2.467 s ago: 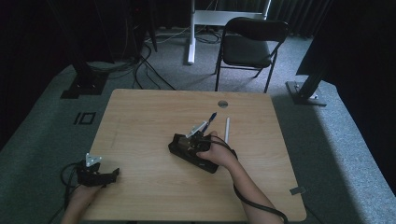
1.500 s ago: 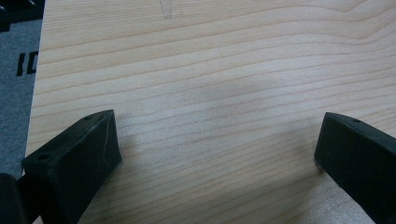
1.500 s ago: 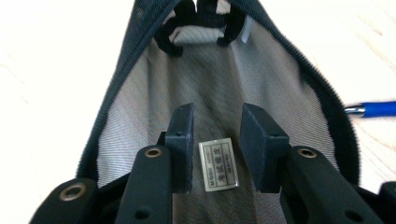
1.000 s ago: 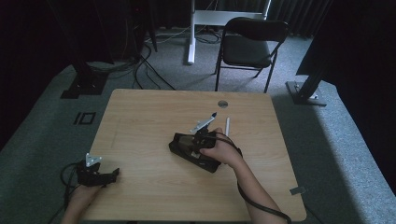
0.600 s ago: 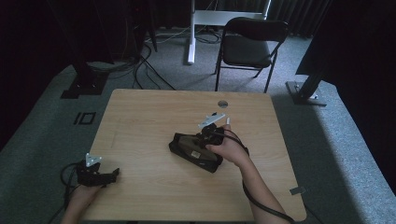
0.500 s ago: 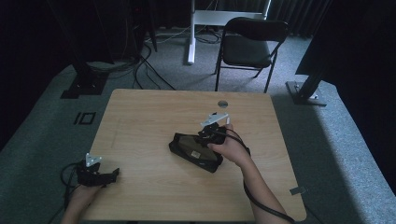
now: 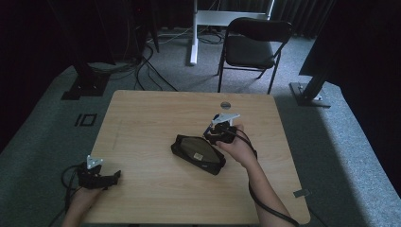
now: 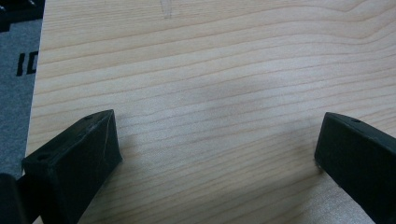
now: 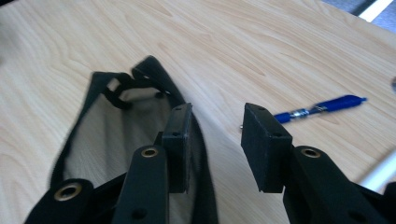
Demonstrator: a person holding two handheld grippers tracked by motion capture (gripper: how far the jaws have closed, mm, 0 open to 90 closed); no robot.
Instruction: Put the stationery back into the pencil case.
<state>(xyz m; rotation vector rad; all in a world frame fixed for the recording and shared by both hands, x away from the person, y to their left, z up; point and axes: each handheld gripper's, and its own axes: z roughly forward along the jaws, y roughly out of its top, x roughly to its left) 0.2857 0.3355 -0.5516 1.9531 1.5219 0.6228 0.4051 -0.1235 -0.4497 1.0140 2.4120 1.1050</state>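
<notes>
Dark studio: curtains (image 7: 302, 14), floor cables (image 7: 146, 66).

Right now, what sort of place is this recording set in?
Probably a recording studio or lab corner: a bare wooden table on grey carpet, dark curtains behind, loose cables on the floor, one folding chair.

My right gripper (image 9: 215, 144) view cuts the pouch (image 9: 121, 154) off below the jaws; blue pen (image 9: 322, 107) tip is hidden behind one jaw, pouch rim blurred.

Black mesh-sided pouch (image 7: 197, 154) lay flat near mid-tabletop (image 7: 142, 123), angled, its mouth gaping open. Blue pen (image 9: 322, 107) rested just beyond the open end, apart from it.
</notes>
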